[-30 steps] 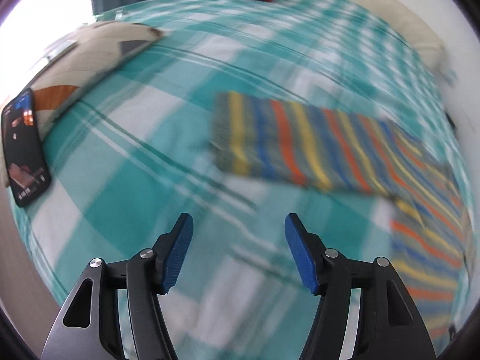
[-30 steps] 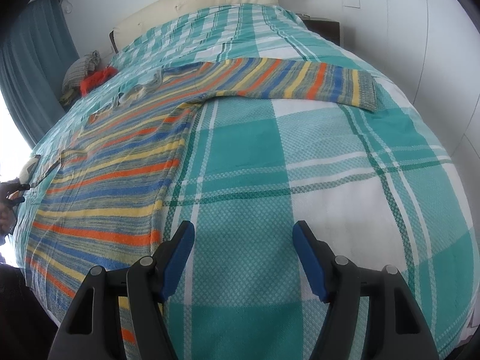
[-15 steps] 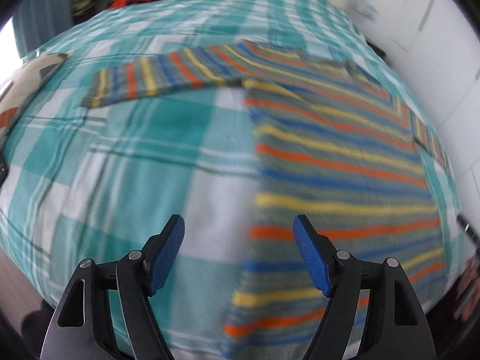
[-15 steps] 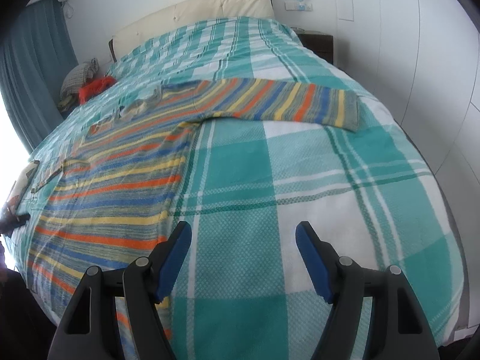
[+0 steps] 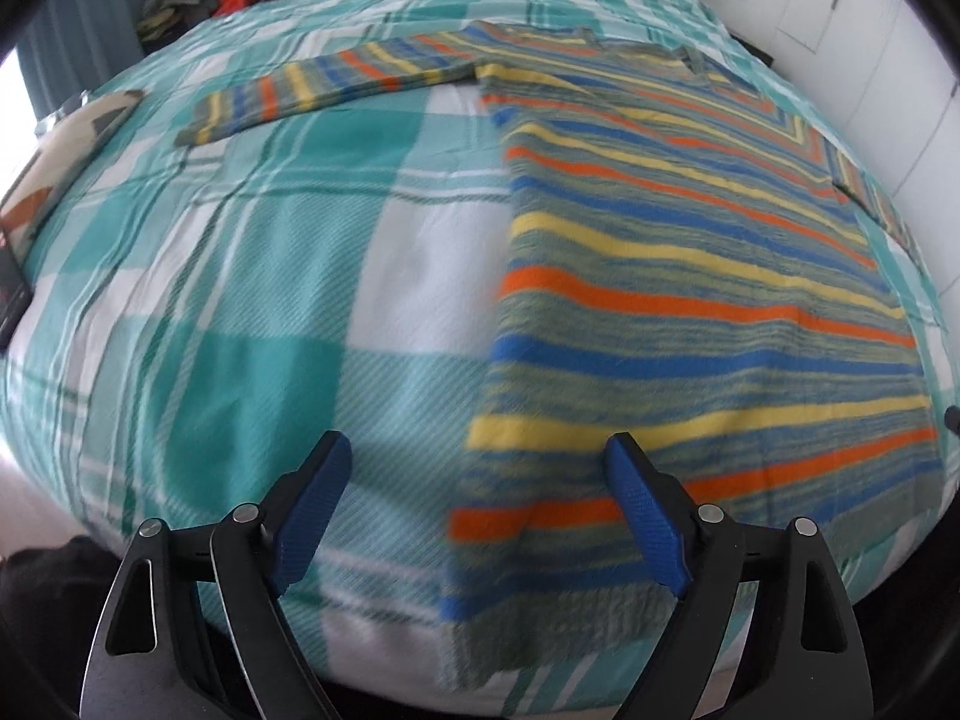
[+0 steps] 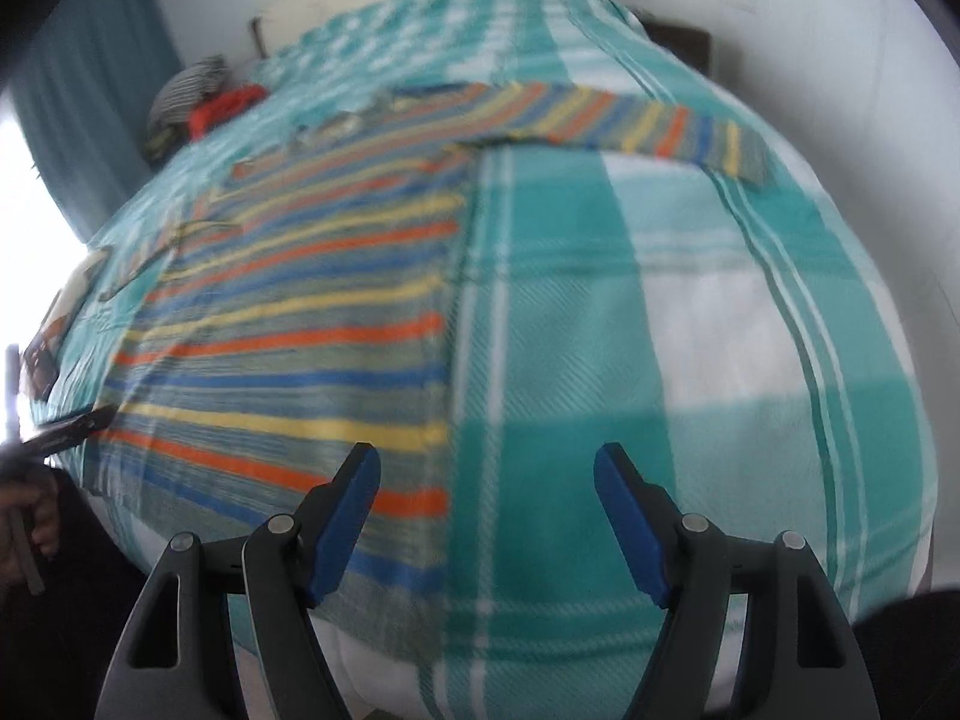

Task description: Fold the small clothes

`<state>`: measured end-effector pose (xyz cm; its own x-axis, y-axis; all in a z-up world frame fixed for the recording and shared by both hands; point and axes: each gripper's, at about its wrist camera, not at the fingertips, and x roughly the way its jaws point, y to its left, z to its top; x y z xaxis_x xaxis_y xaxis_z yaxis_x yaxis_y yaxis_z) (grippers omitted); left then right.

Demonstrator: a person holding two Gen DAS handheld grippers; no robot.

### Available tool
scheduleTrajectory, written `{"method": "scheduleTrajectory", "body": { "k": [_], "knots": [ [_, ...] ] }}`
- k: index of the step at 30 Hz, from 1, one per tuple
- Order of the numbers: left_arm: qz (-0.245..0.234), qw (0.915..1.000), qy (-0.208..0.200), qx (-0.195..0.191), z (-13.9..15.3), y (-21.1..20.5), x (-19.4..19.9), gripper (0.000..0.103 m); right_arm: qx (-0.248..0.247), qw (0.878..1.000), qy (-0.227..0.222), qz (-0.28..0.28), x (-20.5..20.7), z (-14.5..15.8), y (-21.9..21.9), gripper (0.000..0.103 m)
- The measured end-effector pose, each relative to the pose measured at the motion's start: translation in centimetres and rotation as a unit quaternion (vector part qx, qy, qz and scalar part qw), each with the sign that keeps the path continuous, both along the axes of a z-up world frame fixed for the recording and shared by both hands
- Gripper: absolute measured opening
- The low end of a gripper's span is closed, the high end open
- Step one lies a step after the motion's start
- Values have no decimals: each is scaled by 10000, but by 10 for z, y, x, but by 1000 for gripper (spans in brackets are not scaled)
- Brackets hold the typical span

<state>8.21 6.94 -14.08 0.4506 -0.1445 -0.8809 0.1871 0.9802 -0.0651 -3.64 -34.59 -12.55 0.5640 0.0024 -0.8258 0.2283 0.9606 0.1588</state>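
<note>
Striped sweater [image 5: 690, 300] lay lengthwise up the bed [image 5: 270, 300], its hem corners beneath the opening, empty left gripper [image 5: 480, 510] and the open, empty right gripper [image 6: 486, 516].

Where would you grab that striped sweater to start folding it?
Probably the hem corners at the near edge. The sweater lies flat, sleeves spread, hem hanging slightly over the bed edge. The left gripper, jaws opening, and right gripper each hover above a bottom corner, nothing between them.
</note>
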Motion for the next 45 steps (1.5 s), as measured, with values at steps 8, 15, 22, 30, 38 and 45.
{"method": "scheduleTrajectory", "body": {
  "k": [8,15,22,30,38,45],
  "knots": [
    [448,9967,-486,-470,22,21,-16,87,-115,9994,-39,-319,-8,13,-9,73],
    [-178,9996,-171,-136,6,-13,-25,88,-24,9983,-156,554,-3,25,44,73],
    [21,9983,580,110,-15,-7,-32,94,-179,9931,905,728,-8,-34,52,76],
    [3,9971,760,-23,-7,-5,-43,92,-283,9906,1154,682,-14,-37,50,83],
    [-66,9985,-30,-548,48,6,-44,92,390,9943,953,257,-33,-7,24,83],
    [-430,9967,-604,-327,78,11,42,92,-394,9971,151,637,34,71,-10,83]
  ]
}}
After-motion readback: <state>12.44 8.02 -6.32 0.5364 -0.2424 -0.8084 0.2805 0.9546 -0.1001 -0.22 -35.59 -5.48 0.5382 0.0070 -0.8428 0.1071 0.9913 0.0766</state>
